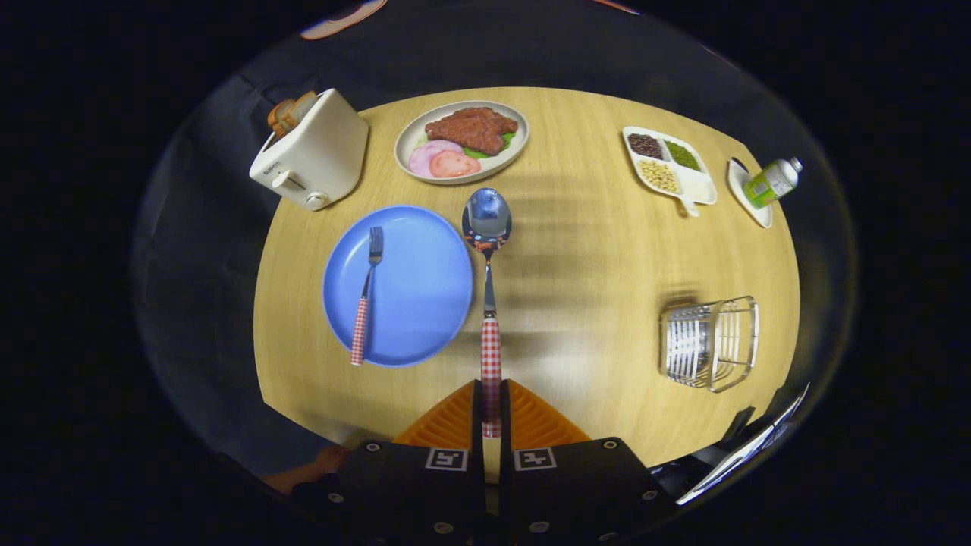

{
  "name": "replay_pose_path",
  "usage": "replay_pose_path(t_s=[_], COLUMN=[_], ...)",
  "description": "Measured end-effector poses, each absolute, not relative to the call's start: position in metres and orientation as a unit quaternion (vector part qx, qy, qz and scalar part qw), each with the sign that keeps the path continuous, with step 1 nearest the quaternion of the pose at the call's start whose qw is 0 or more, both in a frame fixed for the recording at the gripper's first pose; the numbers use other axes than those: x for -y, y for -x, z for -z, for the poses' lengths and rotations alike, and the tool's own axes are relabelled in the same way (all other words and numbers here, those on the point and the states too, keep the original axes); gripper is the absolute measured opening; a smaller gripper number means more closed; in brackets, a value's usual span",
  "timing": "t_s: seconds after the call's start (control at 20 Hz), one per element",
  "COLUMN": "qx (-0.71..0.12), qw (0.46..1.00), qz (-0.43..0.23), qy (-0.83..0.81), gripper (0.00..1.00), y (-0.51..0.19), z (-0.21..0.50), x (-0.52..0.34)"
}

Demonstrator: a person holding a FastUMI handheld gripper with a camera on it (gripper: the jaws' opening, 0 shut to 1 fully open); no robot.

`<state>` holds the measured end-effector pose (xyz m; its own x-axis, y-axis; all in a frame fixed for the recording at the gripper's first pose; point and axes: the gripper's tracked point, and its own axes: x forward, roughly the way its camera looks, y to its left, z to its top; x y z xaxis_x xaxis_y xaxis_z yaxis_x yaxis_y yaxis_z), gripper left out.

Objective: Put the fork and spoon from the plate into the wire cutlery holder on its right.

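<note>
Pinching the checked handle of the spoon [487, 227] between both orange fingers, the gripper [491, 413] is holding it above the wooden table [592, 250], its long axis running straight ahead, bowl pointing away. The wire cutlery holder [709, 343] is sitting off to the right, well apart. The fork [365, 297] is lying on the blue plate [417, 288] to the left, tines pointing away.

No legible text; toaster [311, 152] and bottle [771, 182] markings too small.
</note>
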<state>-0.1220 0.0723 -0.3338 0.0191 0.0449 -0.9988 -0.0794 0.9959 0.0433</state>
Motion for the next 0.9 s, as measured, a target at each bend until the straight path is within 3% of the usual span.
replay_pose_path(t_s=[0.4,0.9], qx=[-0.713,-0.786], qw=[0.701,0.617], qz=[0.025,-0.019], qy=[0.023,0.011], gripper=[0.08,0.09], y=[0.153,0.208], z=[0.29,0.293], x=[0.069,0.116])
